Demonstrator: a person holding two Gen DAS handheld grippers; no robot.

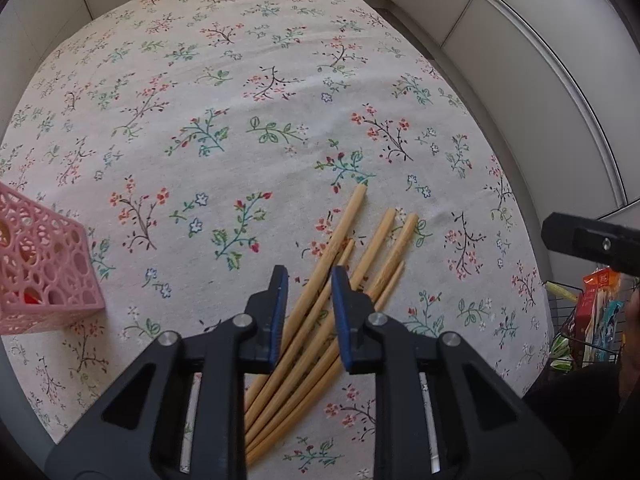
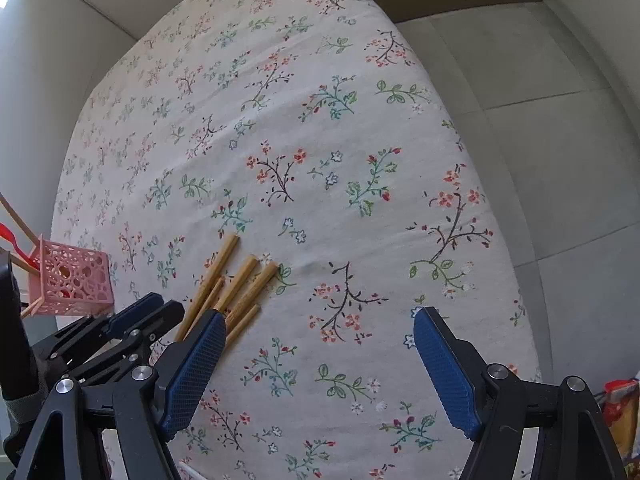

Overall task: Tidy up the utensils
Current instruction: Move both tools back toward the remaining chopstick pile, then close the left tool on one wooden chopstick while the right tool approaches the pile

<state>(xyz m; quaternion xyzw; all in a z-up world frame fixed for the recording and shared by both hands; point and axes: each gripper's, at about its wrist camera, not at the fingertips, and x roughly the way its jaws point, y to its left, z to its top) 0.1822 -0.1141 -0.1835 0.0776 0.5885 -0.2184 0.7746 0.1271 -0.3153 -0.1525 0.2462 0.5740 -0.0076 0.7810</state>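
Several bamboo chopsticks [image 1: 340, 240] lie fanned on the flowered tablecloth [image 1: 240, 120]. My left gripper [image 1: 310, 280] points down over them, its jaws narrowed around two of the sticks; a strip of cloth still shows beside the left pad. In the right wrist view the left gripper [image 2: 140, 312] sits at the near end of the chopsticks [image 2: 236, 284]. My right gripper [image 2: 320, 364] hangs wide open over bare cloth to their right, with nothing between its fingers. A pink openwork holder [image 1: 44, 276] [image 2: 74, 278] stands to the left, with a red utensil [image 2: 10, 236] and wooden sticks in it.
The table's right edge [image 2: 500, 208] drops off to a grey floor. Snack bags in a wire rack [image 1: 592, 312] stand beyond that edge. A black finger of the right gripper [image 1: 580, 240] shows in the left wrist view. Pale wall panels [image 1: 520, 60] ring the table.
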